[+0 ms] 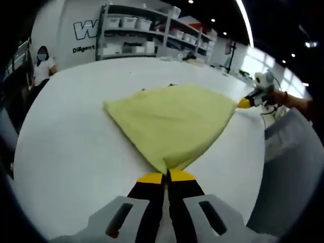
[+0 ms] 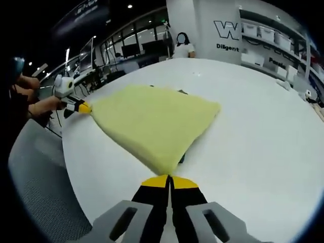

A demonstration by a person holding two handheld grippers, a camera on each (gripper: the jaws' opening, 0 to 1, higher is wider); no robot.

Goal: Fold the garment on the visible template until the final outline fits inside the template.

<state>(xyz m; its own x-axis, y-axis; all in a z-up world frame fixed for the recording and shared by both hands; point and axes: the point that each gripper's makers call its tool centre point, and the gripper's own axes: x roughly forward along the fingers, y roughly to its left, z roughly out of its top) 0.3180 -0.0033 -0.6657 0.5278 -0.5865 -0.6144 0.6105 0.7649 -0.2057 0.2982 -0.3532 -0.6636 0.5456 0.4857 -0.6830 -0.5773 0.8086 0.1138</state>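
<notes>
One yellow garment (image 1: 172,121) lies spread on the white table (image 1: 66,152), stretched between your grippers. Your left gripper (image 1: 166,175) pinches one corner, jaws together; your right gripper (image 2: 169,180) is clamped on the opposite corner.

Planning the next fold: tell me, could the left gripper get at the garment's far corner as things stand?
Probably not: the left gripper is shut on the near corner of the yellow garment, so it is occupied.
</notes>
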